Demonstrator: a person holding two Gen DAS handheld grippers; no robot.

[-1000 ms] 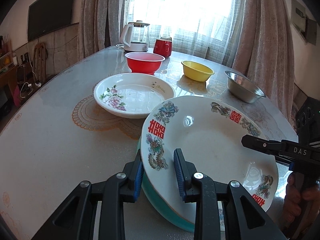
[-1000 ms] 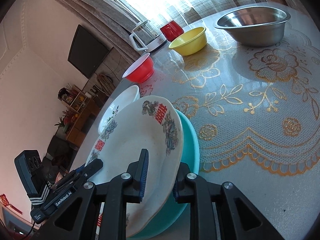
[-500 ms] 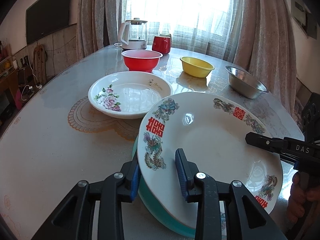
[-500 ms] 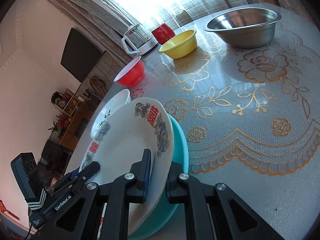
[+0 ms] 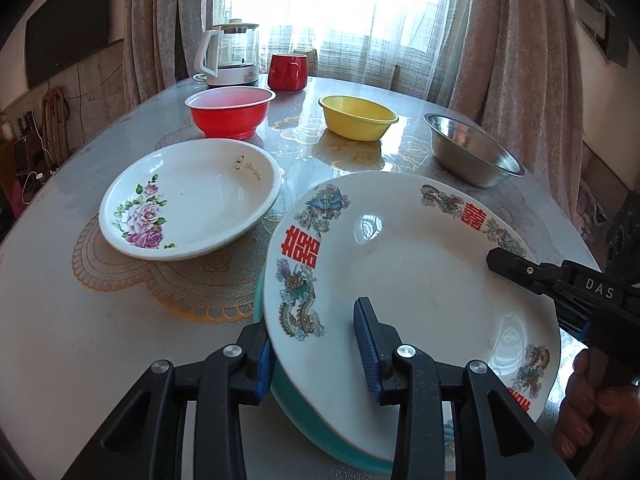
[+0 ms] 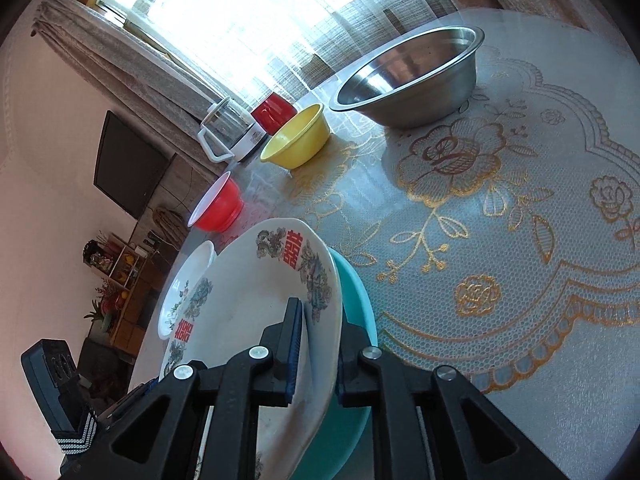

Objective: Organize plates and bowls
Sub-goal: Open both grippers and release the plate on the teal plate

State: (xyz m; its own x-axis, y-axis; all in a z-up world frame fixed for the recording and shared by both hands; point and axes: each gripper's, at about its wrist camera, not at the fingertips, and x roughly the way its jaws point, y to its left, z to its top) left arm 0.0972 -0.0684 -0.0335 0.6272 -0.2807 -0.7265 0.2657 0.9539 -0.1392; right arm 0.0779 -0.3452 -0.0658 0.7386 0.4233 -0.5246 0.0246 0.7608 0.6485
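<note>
A white dragon-pattern plate (image 5: 416, 264) lies tilted on a teal plate (image 5: 312, 412). My left gripper (image 5: 314, 352) stands open around the dragon plate's near left rim, one finger under it, one over it. My right gripper (image 6: 316, 348) is shut on the dragon plate's (image 6: 256, 304) right rim, above the teal plate (image 6: 356, 304); it also shows in the left wrist view (image 5: 520, 270). A white rose plate (image 5: 192, 196) lies to the left. Red (image 5: 230, 114), yellow (image 5: 358, 116) and steel (image 5: 472, 150) bowls stand behind.
A glass kettle (image 5: 228, 54) and a red mug (image 5: 288, 72) stand at the table's far edge by the curtained window. The round table (image 5: 60, 320) has a lace-patterned cover (image 6: 500, 240). A TV and shelves are off to the left.
The right gripper's fingers have closed onto the dragon plate's rim. The left gripper has stayed open at the plate's other rim. Both views have shifted a little closer to the stack.
</note>
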